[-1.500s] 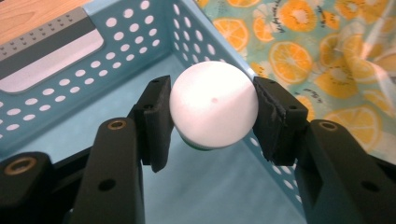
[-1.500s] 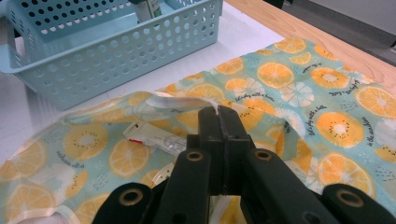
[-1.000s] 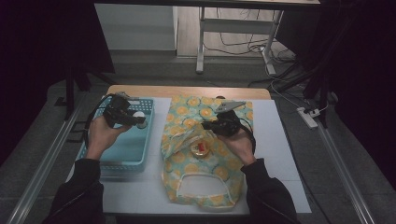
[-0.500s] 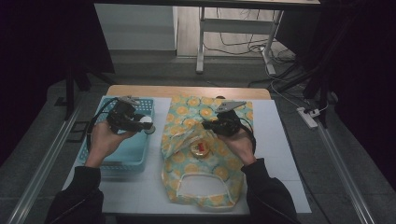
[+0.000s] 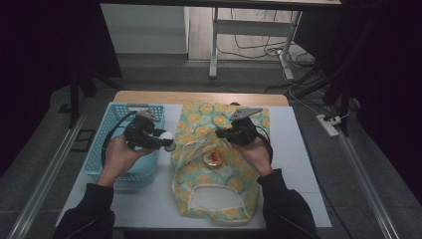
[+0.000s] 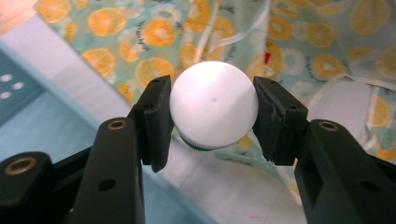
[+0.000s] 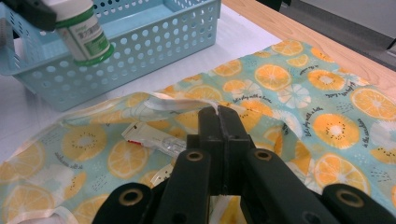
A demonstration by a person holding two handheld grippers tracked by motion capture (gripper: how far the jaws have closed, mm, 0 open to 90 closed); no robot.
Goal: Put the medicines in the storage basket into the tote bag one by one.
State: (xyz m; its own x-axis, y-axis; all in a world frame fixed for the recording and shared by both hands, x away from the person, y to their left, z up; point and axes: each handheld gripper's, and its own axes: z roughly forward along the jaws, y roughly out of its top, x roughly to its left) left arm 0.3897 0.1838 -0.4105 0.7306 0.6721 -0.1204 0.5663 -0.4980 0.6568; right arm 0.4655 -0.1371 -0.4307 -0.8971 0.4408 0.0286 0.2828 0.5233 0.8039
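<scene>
The left hand-held gripper [image 5: 166, 143], clamping the bottle [image 6: 213, 105], has moved from the basket [image 5: 102, 152] toward the bag [image 5: 219, 174], whose edge the right hand-held gripper [image 5: 222, 133] probably pinches open.

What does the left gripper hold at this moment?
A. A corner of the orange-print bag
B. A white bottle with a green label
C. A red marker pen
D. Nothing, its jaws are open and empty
B. In the left gripper view the jaws of the left gripper press on both sides of the white bottle, and the right gripper view shows its green label, in front of the blue basket.
</scene>
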